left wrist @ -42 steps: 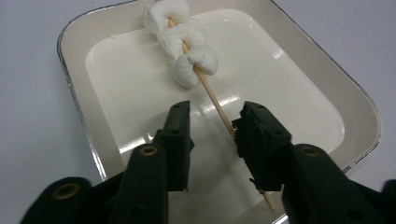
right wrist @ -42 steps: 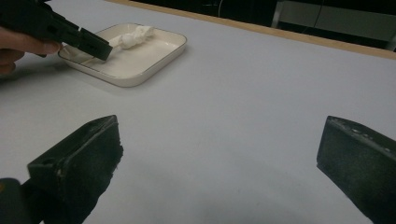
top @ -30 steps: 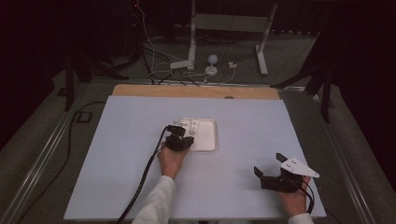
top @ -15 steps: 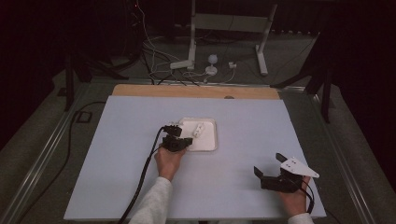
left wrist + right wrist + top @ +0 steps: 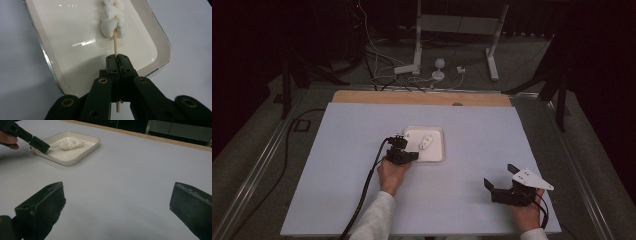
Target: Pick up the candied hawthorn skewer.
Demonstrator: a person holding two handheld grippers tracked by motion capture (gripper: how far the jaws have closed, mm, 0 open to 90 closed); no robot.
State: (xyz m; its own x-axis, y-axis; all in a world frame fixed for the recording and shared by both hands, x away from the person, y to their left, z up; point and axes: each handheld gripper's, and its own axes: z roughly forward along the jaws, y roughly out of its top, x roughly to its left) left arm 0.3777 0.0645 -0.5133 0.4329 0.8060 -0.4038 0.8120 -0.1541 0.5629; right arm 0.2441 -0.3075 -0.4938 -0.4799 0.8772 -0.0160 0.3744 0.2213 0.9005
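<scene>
A wooden skewer threaded with white marshmallows lies in a white rectangular tray. My left gripper is shut on the skewer's bare end at the tray's near rim, and the marshmallows rest on the tray floor. In the high view the left gripper sits at the tray's left edge, with the marshmallows inside it. My right gripper stands open over the bare table near the front right, its jaws wide apart. From the right gripper view the tray and marshmallows are far off at upper left.
A pale blue mat covers the table, with a wooden strip along its far edge. The left gripper's black cable trails back toward the front edge. Beyond the table stand metal legs and loose cables on the floor.
The left gripper has drawn slightly back toward the tray's left edge with the skewer. The right gripper has not moved.
</scene>
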